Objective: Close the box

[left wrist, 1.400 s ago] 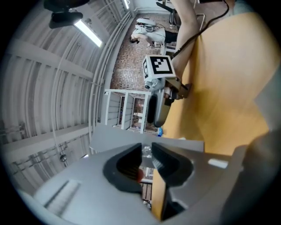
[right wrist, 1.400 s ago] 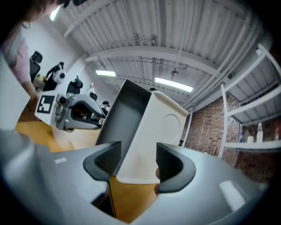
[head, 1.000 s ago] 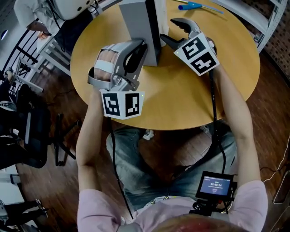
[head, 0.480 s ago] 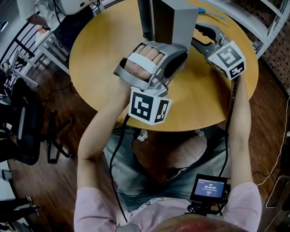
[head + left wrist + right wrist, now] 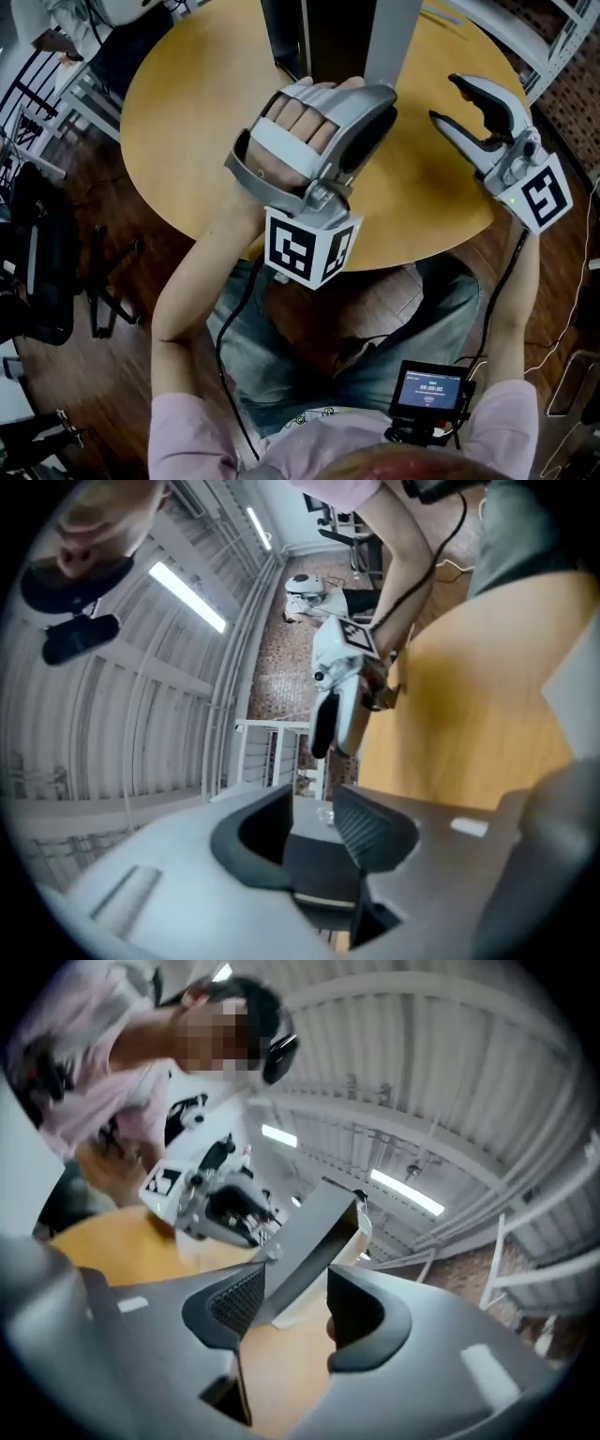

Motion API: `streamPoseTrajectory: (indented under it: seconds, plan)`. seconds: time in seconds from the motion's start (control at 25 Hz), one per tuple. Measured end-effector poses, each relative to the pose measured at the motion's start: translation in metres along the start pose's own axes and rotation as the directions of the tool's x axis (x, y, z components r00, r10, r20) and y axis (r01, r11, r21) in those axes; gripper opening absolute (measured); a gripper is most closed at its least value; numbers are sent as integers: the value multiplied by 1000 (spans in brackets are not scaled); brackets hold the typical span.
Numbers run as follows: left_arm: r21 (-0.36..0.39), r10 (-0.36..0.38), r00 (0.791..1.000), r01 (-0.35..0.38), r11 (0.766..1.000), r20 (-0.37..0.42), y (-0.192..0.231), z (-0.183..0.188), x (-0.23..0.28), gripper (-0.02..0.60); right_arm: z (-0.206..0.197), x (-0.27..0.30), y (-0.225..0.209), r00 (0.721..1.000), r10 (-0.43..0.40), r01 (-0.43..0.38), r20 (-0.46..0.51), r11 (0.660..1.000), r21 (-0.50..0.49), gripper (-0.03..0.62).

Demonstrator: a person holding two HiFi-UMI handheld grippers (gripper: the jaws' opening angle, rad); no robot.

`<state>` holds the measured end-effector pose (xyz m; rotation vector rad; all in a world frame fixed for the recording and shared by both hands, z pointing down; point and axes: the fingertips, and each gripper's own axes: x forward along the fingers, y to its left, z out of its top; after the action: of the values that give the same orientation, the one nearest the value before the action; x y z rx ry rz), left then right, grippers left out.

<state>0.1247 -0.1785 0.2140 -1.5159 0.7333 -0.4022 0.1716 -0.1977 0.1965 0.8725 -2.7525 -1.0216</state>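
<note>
The box (image 5: 389, 37) stands upright at the far side of the round wooden table (image 5: 187, 112), with a dark inside and a grey panel. My left gripper (image 5: 314, 822) is right up against its near side, the grey housing (image 5: 319, 131) hiding the jaws in the head view. Its jaws have just been opening and stand wide, with a dark panel of the box (image 5: 319, 869) between them. My right gripper (image 5: 448, 100) hangs off to the right, apart from the box. Its jaws have just been closing, stand open and hold nothing. In the right gripper view the box (image 5: 314, 1232) lies beyond them.
A white shelf rack (image 5: 553, 37) stands at the back right. A black chair (image 5: 28, 281) is on the wooden floor at the left. A small screen (image 5: 431, 389) rests on the person's lap. The table's near edge runs just under both hands.
My right gripper has pulled away from the box's side toward the right and nearer the table edge. The left gripper has shifted right along the box's front, and its jaws stand wider.
</note>
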Motion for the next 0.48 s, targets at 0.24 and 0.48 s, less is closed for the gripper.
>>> streamPoseTrajectory:
  seconds: [0.24,0.48]
  plan:
    - [-302,283,958,-255,919,53,73,-32,-57,141,-20,43,38,921,-230,-54,-314,723,-689,117]
    - [-563,394,917,-356,746,-58,97,-120,-73,72,-14,49,28,886,-246,-93,-394,737,-669,115]
